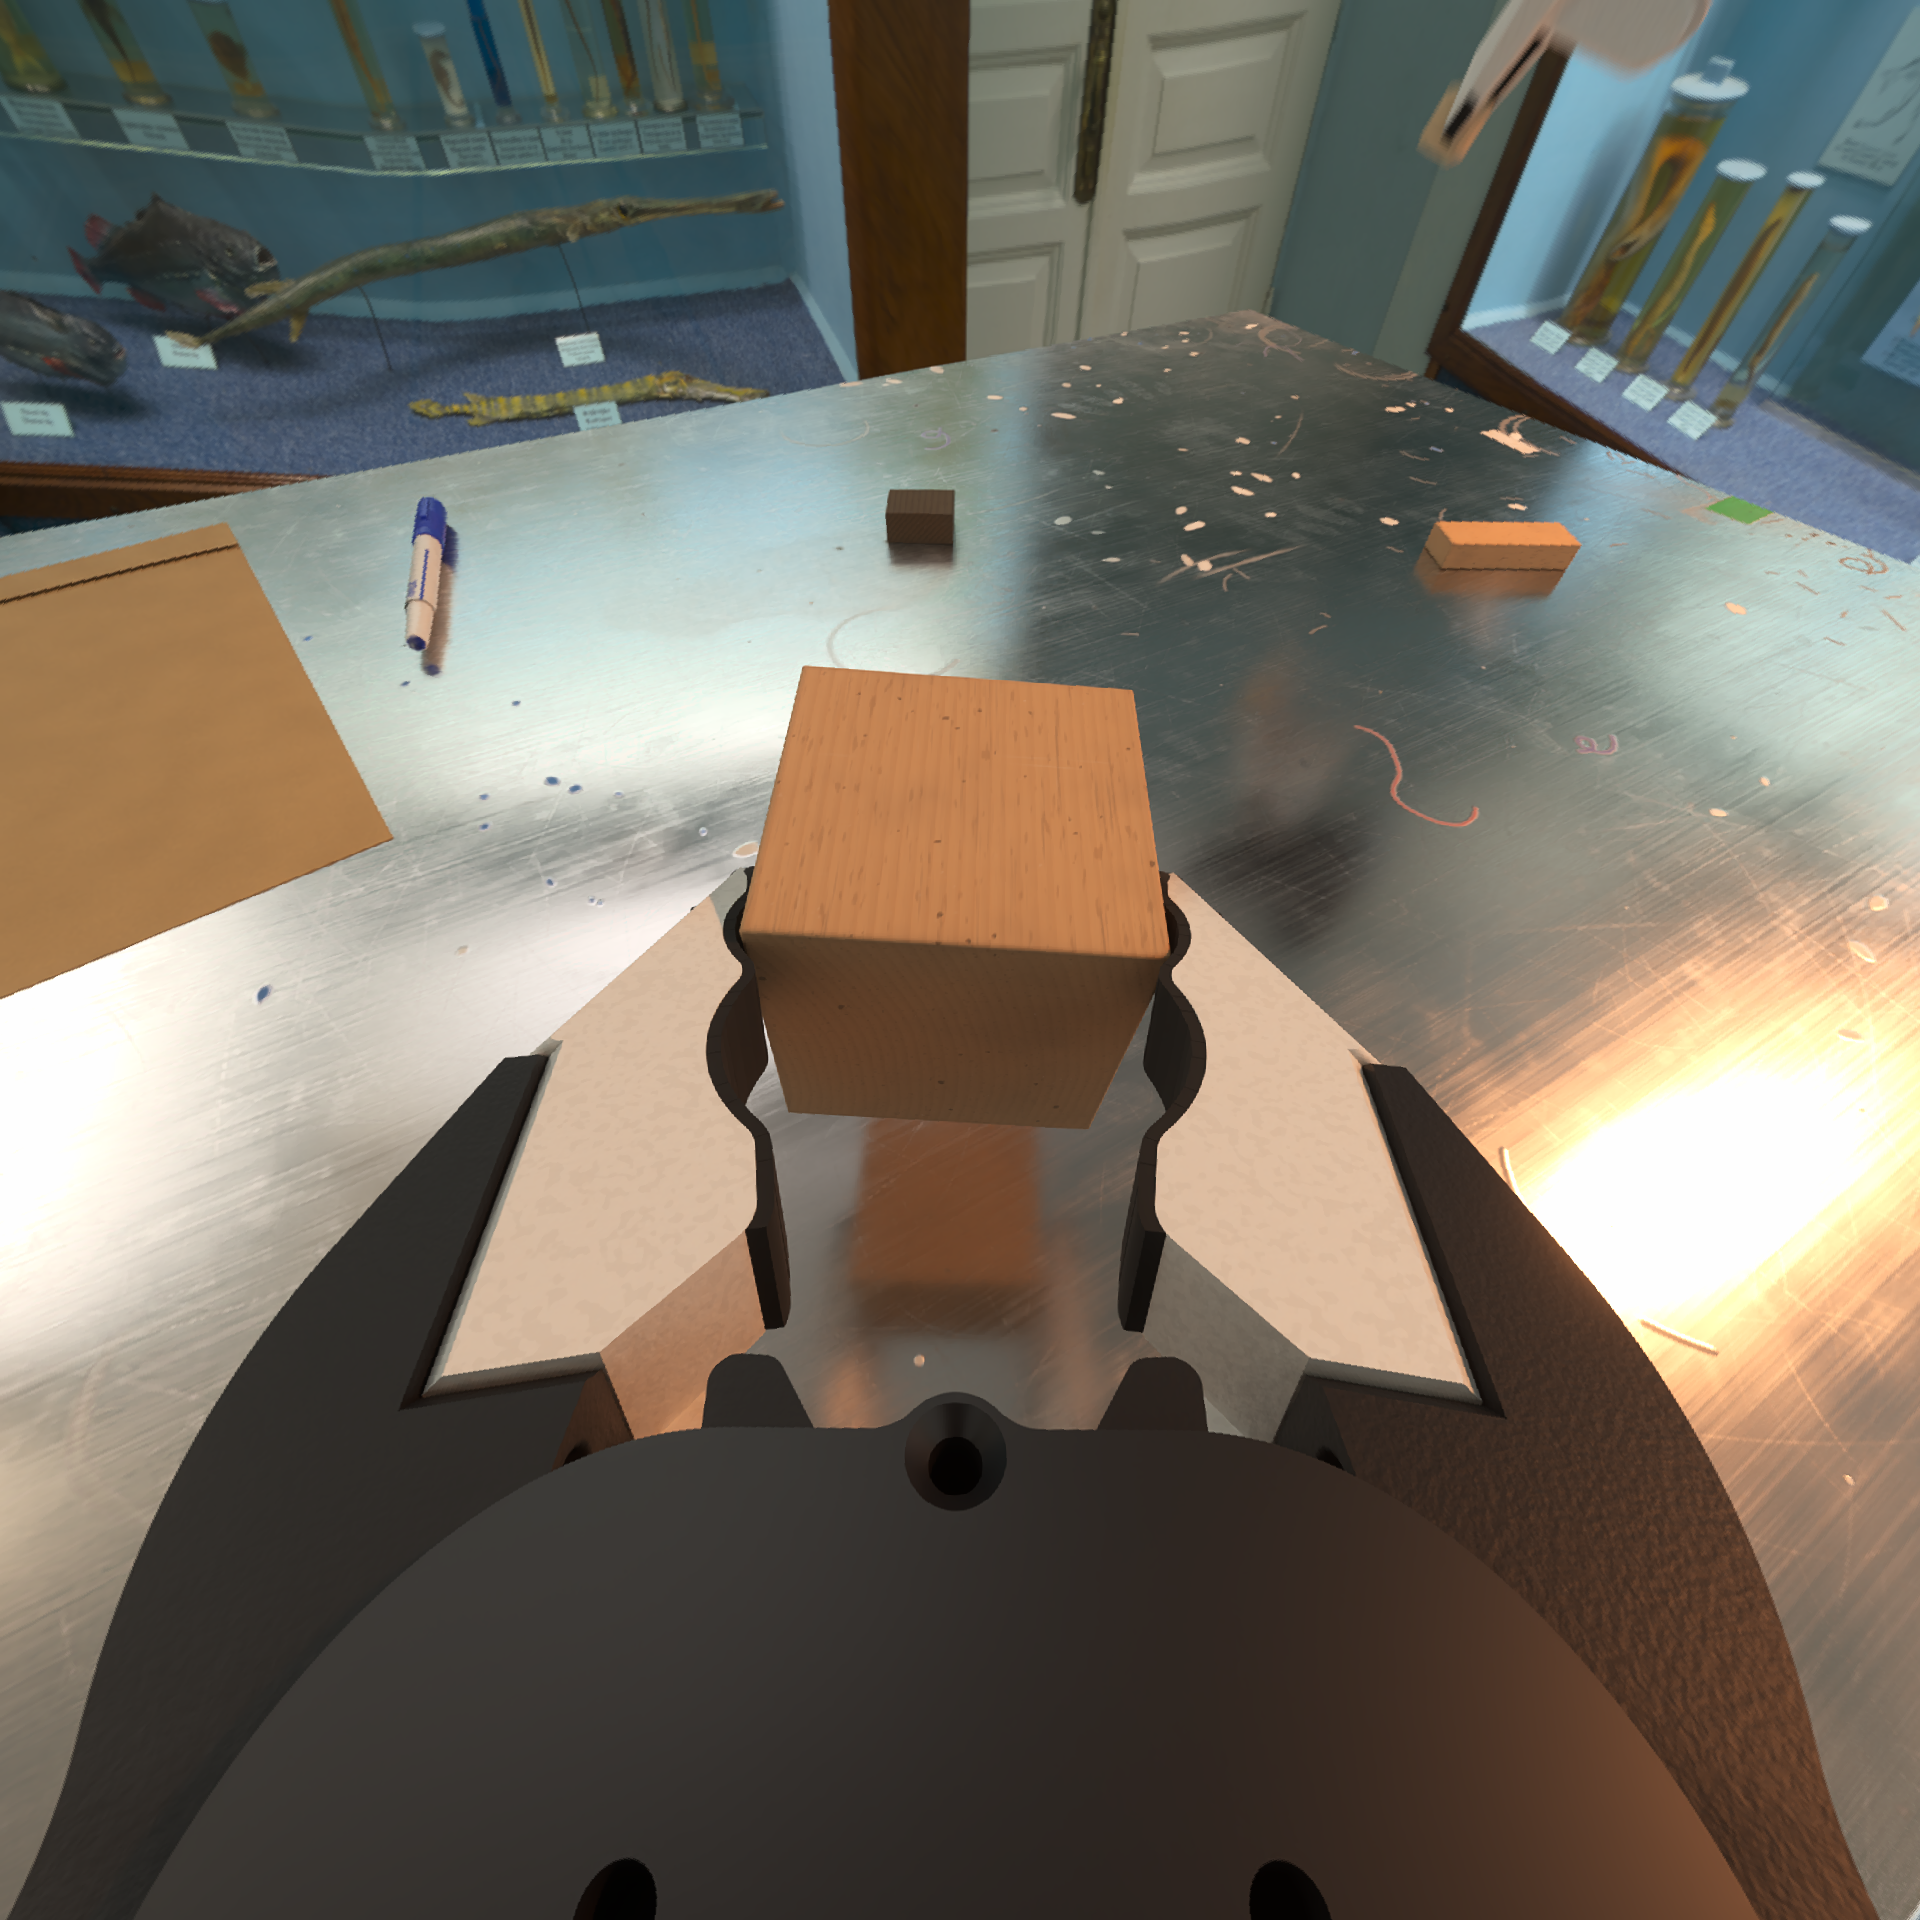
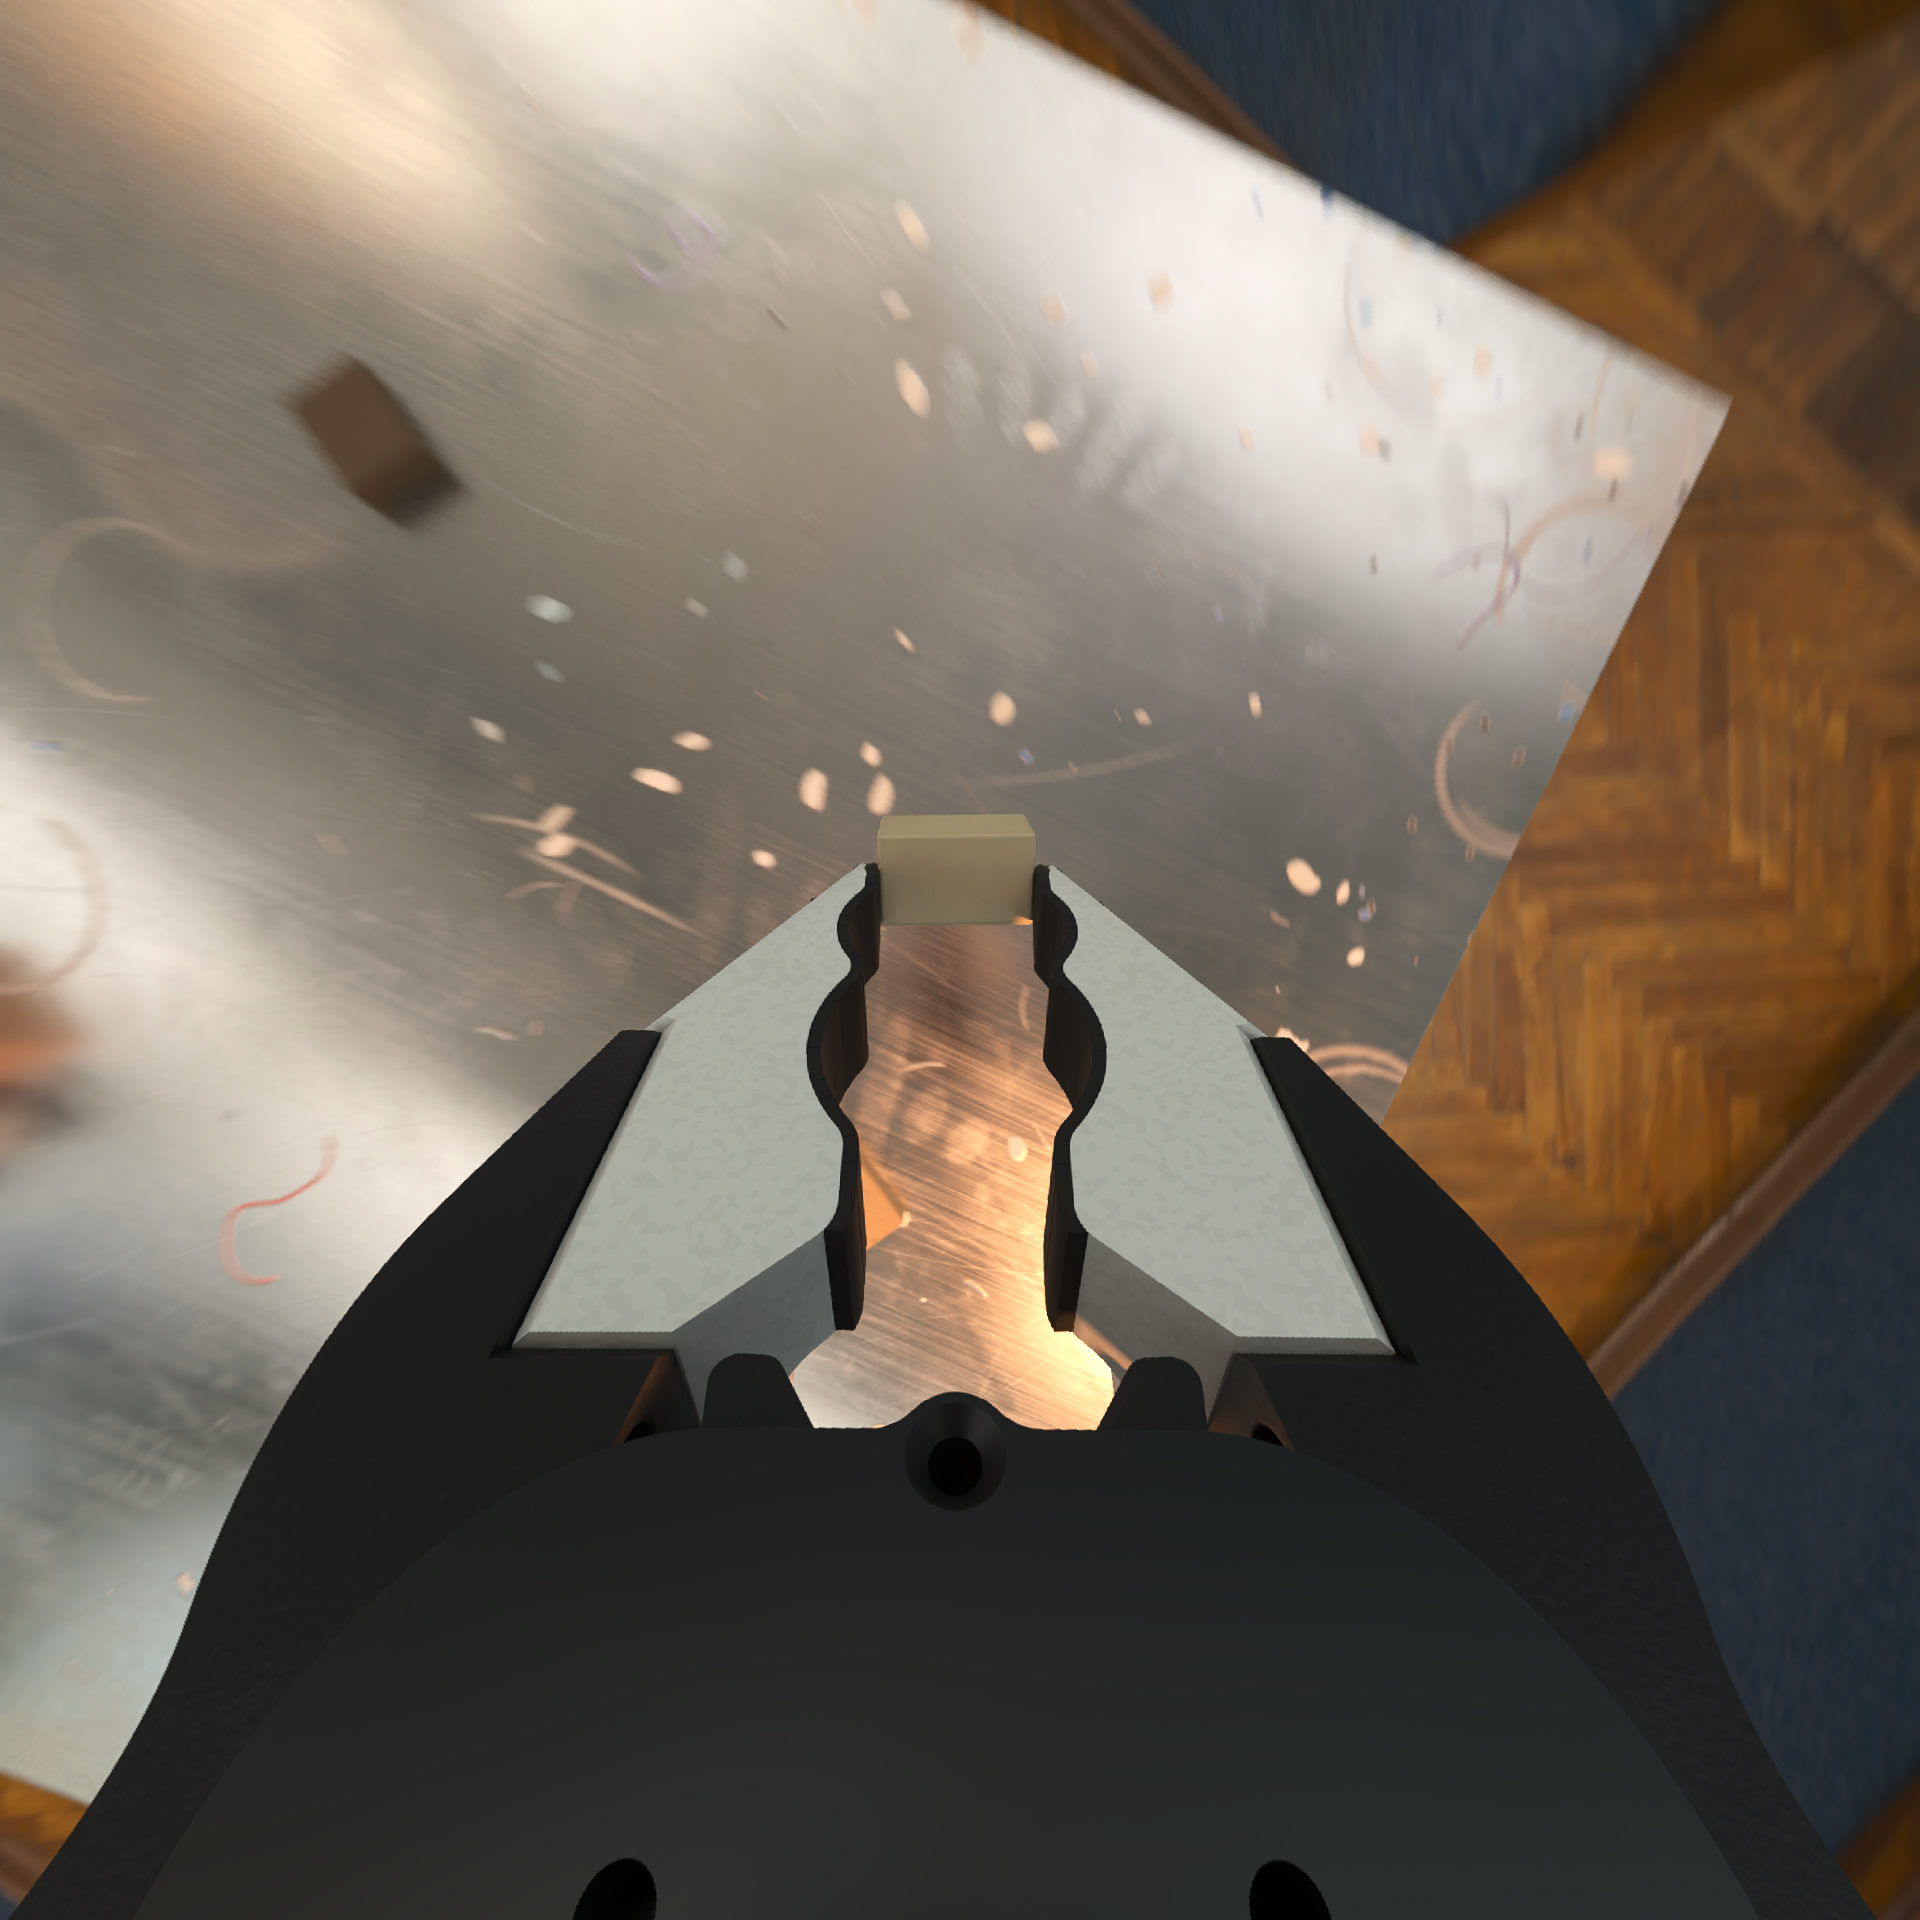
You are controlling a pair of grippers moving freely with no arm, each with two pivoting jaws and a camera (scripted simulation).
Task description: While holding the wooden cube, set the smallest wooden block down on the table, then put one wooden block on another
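My left gripper is shut on a large light wooden cube and holds it above the metal table. My right gripper is shut on a small pale block, high above the table; it also shows far off in the left wrist view, at the top right. A small dark brown block lies on the far middle of the table and shows in the right wrist view, up left. A flat orange-brown block lies at the far right.
A blue-capped marker lies at the far left. A brown cardboard sheet covers the left edge. The table's far edge drops to a parquet floor. Display cases stand beyond the table.
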